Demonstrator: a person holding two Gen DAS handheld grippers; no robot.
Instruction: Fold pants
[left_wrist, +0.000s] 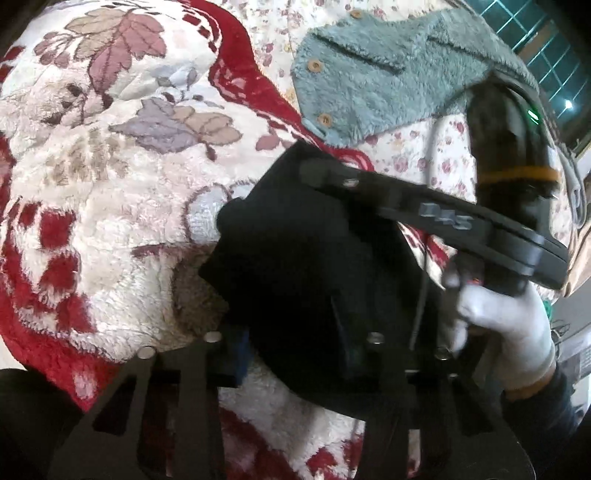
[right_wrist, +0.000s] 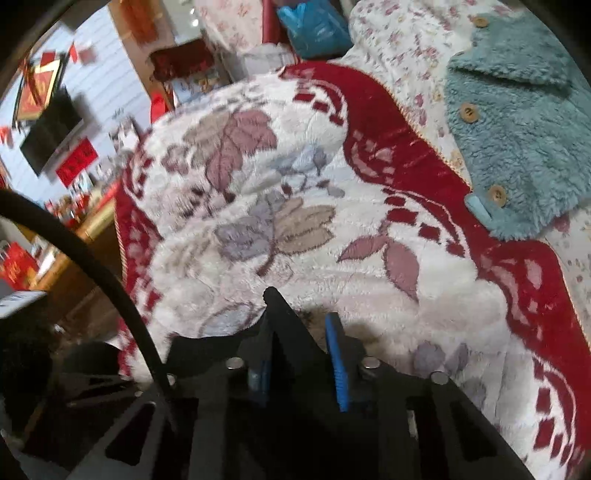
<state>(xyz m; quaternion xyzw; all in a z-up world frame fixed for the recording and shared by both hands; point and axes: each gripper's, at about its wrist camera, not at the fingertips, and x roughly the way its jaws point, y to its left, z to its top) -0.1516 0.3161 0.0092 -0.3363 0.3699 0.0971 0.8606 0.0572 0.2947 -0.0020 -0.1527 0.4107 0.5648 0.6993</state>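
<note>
Black pants (left_wrist: 295, 258) lie bunched on the fleecy red-and-white blanket (left_wrist: 110, 221) in the left wrist view, the left gripper (left_wrist: 295, 354) pinching their near edge. In the right wrist view, the right gripper (right_wrist: 301, 354) clamps a black fold (right_wrist: 277, 314).

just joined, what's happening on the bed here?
A person is folding black pants on a red and white floral blanket, with handheld tongs in each hand. The left tongs have the black cloth bunched between the pads. The right tongs, held in a white-gloved hand, have a fold of the same cloth pinched between the blue pads. A teal fleece jacket lies off to the side, untouched.
</note>
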